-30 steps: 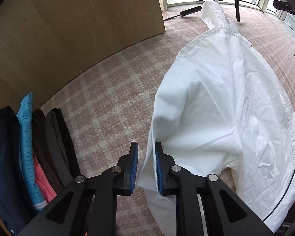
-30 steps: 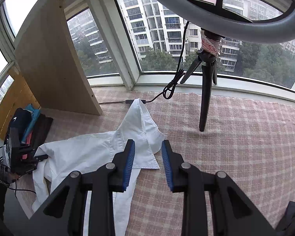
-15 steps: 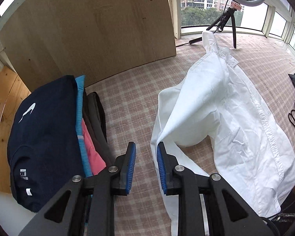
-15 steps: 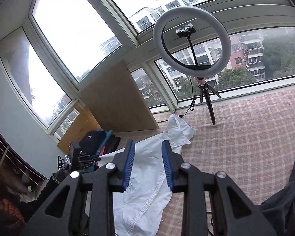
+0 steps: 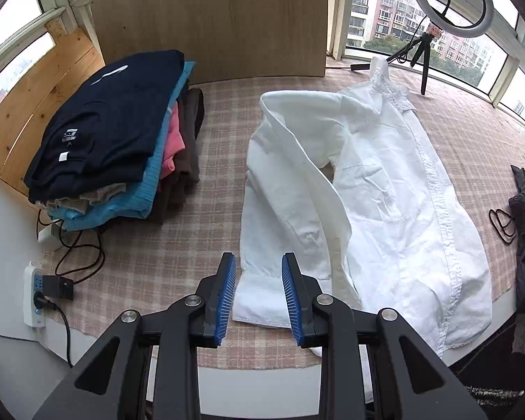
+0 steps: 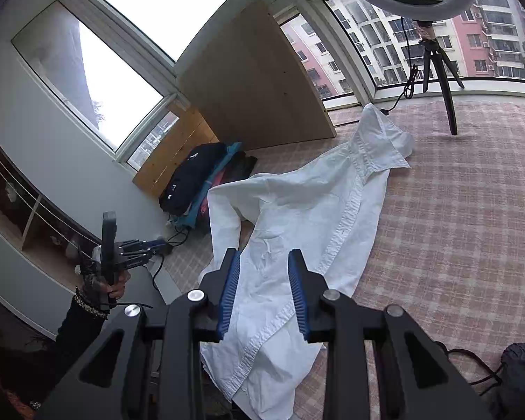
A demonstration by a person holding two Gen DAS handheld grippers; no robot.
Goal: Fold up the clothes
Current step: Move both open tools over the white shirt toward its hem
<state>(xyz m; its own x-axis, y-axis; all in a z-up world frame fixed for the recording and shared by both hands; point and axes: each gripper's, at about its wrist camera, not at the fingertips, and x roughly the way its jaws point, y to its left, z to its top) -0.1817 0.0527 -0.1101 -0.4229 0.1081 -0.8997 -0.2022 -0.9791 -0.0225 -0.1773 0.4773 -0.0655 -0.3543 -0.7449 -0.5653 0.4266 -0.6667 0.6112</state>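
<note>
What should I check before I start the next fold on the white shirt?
1. Left tool open, empty: ok.
2. Right tool open, empty: ok.
3. White shirt lying flat: not ok, wrinkled, collar bunched.
4. Sleeve folded across body: not ok, it lies alongside.
5. Cuff within left tool's reach: ok, probably.
6. Folded stack apart from shirt: ok.

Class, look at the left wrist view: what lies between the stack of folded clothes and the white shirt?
Only bare checked cloth separates the stack of folded clothes from the white shirt, shown in the left wrist view.
</note>
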